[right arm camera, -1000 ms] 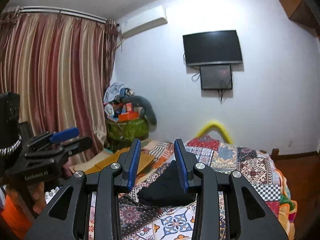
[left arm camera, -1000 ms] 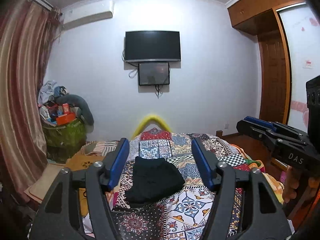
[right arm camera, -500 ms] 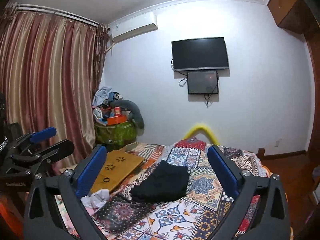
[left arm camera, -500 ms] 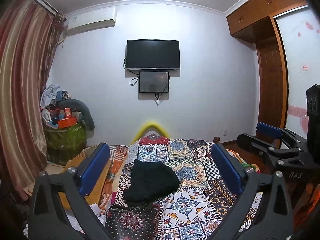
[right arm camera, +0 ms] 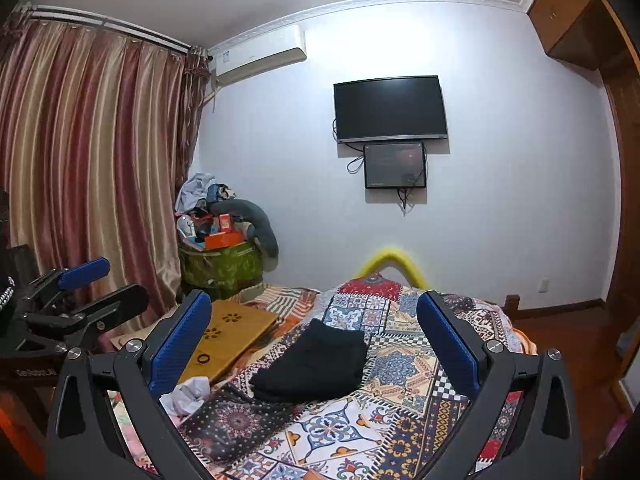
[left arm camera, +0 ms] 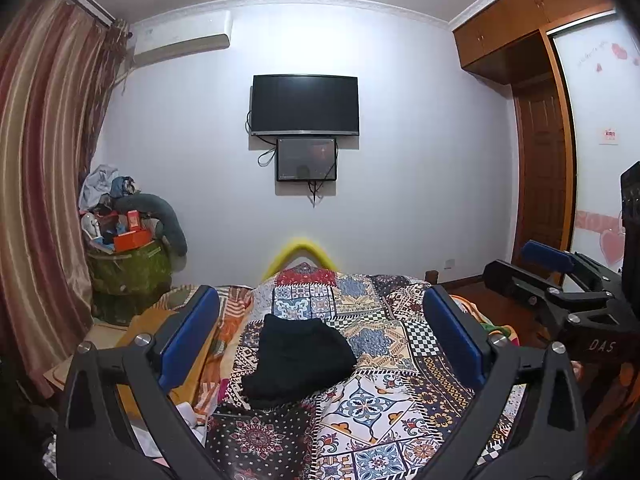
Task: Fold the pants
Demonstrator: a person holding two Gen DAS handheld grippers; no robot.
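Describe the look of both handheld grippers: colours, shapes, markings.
Both the left gripper and the right gripper have black angular frames with triangular cut-outs, silver bolts and ribbed blue pads. Seen side-on, the right one bears white "DAS" lettering.

Pants point(left arm camera: 298, 360) on bedspread point(left arm camera: 384, 392), mid-bed; wooden board point(right arm camera: 230, 338) left; TV point(left arm camera: 304, 105) on wall behind.

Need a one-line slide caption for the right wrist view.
Right gripper open above folded black pants lying on the patchwork bedspread, left gripper off to the side.
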